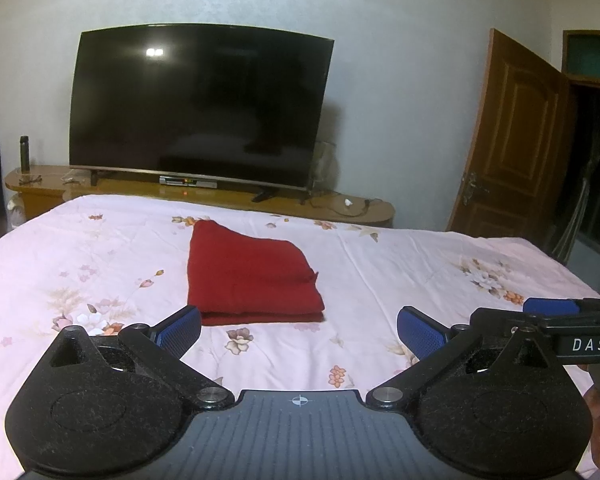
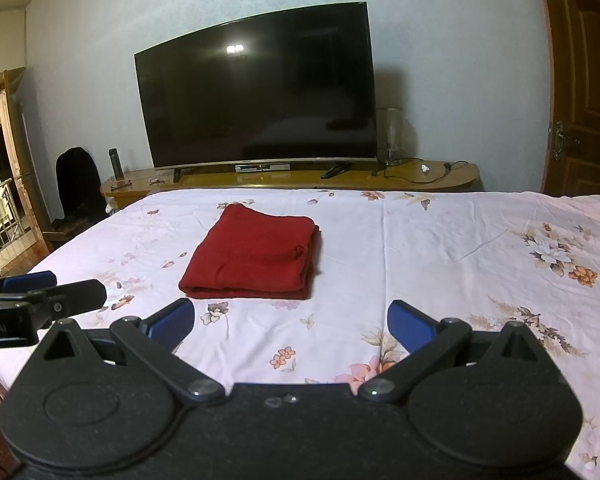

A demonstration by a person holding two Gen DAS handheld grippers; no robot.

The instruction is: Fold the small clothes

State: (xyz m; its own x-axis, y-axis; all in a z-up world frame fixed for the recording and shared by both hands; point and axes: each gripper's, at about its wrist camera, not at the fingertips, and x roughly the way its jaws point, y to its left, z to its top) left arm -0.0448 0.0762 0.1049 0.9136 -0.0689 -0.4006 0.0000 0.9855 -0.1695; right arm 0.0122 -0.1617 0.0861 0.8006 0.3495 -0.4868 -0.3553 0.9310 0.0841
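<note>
A red garment (image 1: 252, 276) lies folded into a flat stack on the pink floral bedsheet (image 1: 420, 264). It also shows in the right wrist view (image 2: 256, 254). My left gripper (image 1: 299, 330) is open and empty, held above the sheet just short of the garment's near edge. My right gripper (image 2: 291, 322) is open and empty, above the sheet, near and to the right of the garment. The right gripper's side shows at the right edge of the left wrist view (image 1: 560, 312). The left gripper's side shows at the left edge of the right wrist view (image 2: 40, 296).
A large dark TV (image 1: 196, 108) stands on a low wooden cabinet (image 1: 340, 204) beyond the bed's far edge. A dark bottle (image 1: 24, 152) stands on the cabinet's left end. A brown door (image 1: 512, 140) stands open at the right.
</note>
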